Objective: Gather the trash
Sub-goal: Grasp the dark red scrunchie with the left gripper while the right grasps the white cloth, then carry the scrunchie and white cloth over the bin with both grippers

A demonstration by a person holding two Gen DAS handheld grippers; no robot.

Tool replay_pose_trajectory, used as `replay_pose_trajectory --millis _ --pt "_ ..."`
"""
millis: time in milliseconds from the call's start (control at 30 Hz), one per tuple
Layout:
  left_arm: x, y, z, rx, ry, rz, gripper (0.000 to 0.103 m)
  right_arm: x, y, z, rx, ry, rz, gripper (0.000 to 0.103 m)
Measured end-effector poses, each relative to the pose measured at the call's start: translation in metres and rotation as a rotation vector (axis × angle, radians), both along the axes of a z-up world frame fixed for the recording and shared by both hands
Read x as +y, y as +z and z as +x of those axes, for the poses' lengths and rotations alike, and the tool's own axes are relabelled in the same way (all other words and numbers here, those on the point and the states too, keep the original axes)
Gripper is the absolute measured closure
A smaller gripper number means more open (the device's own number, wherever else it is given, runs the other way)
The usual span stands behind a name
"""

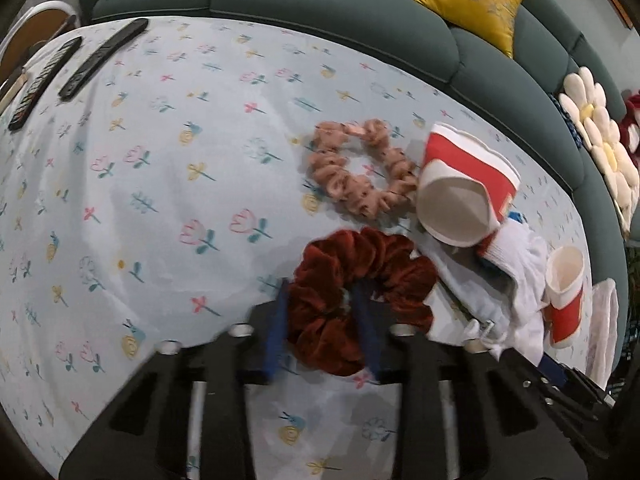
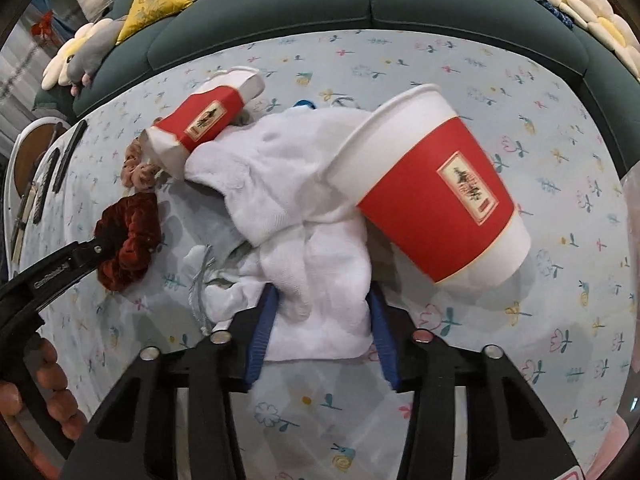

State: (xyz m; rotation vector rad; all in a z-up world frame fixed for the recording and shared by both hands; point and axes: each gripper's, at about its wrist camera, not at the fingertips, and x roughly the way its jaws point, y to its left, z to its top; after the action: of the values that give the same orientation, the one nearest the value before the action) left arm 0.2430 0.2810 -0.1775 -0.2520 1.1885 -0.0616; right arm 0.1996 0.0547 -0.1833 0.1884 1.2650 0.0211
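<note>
My left gripper point(image 1: 320, 320) sits low in the frame. Its blue jaws are narrow and pinch one side of the dark red scrunchie point(image 1: 360, 300), one finger through its hole. My right gripper point(image 2: 320, 328) has its jaws around the white sock point(image 2: 312, 248), and they seem to squeeze it. I think both are soft things in the way, not trash. The trash looks like the paper cups. The big red cup point(image 2: 436, 196) lies on its side, up and right of my right jaws, leaning on the sock. The crushed cup point(image 2: 204, 120) lies at upper left on the flowery surface point(image 2: 520, 80).

Cup labels point(image 2: 467, 189) blurred; no text seems readable.
</note>
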Motion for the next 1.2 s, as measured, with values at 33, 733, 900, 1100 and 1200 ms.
replay_pose_trajectory --millis 33,733,900,1100,1200 --pt "-0.003 0.001 -0.002 -0.002 -0.003 0.003 0.084 0.001 0.000 -0.001 0.002 0.004 0.003 0.068" --pt "-0.081 0.083 -0.061 -0.128 -0.081 0.009 0.090 -0.009 0.109 -0.061 -0.200 0.092 0.104 0.092" --pt "-0.112 0.109 -0.074 -0.177 -0.129 0.004 0.090 -0.034 0.134 -0.078 -0.255 0.056 0.113 0.092" --pt "-0.158 0.140 -0.094 -0.231 -0.202 -0.003 0.090 -0.078 0.162 -0.100 -0.325 -0.011 0.113 0.092" --pt "-0.186 0.153 -0.104 -0.257 -0.248 -0.004 0.090 -0.105 0.175 -0.111 -0.356 -0.054 0.114 0.092"
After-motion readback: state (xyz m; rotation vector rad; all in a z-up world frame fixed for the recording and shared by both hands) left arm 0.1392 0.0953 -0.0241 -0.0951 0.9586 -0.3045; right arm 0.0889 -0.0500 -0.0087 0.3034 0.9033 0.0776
